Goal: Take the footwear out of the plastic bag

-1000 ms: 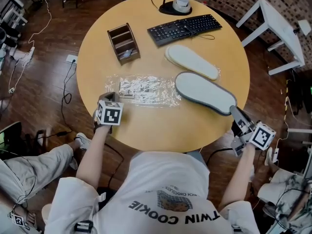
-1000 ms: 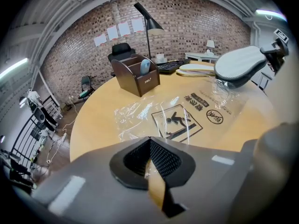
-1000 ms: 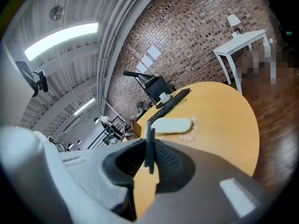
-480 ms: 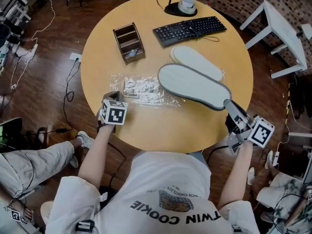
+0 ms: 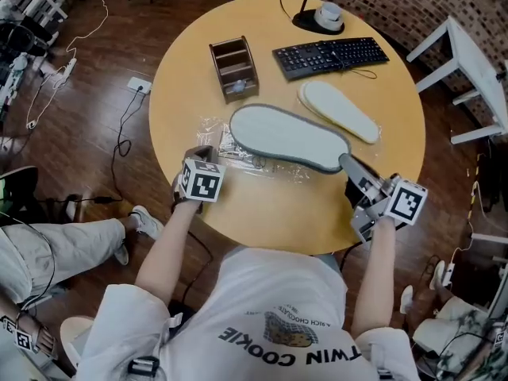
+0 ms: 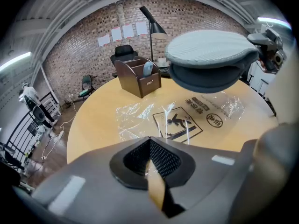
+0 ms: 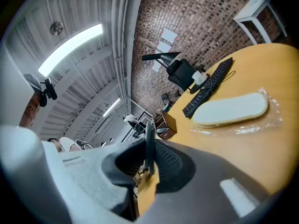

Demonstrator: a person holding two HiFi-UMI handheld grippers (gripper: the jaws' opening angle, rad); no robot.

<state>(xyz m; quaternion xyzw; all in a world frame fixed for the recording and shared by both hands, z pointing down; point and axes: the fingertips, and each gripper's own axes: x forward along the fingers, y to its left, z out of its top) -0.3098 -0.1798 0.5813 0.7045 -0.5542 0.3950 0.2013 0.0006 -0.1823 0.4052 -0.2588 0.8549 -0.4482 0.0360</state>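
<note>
**A:** Start at the left gripper (image 5: 199, 155). What are its fingers (image 6: 164, 159) doing?

**B:** They are pressed together, with a sliver of the plastic bag (image 5: 213, 133) pinched between the pads at its near edge. That gripper sits at about 8 o'clock on the round bench (image 5: 262, 209) and tilts down towards the top.

**A:** And the right gripper (image 5: 348, 163)?

**B:** Its fingers (image 7: 174, 166) are clamped on the thin heel rim of the grey slipper (image 5: 286, 133). In the right gripper view the rim stands on edge between the pads. The gripper comes in from about 4 o'clock.

**A:** So where is the slipper?

**B:** It is held over the middle of the bench, pale flat face up. The heel points to 4 o'clock and the toe to 10 o'clock. The left gripper view shows it raised clear of the bench, above the bag. The bag lies flat underneath with its printed warning marks showing.

**A:** What lies further out?

**B:** A second slipper (image 5: 341, 111) lies flat at about 2 o'clock, resting on a patch of clear film. Beyond it a black keyboard (image 5: 329, 56) sits at 1 o'clock. A lamp base (image 5: 304, 22) stands near the far edge at 12. A wooden organiser (image 5: 234, 68) stands at 11 o'clock, well apart from both grippers.
</note>
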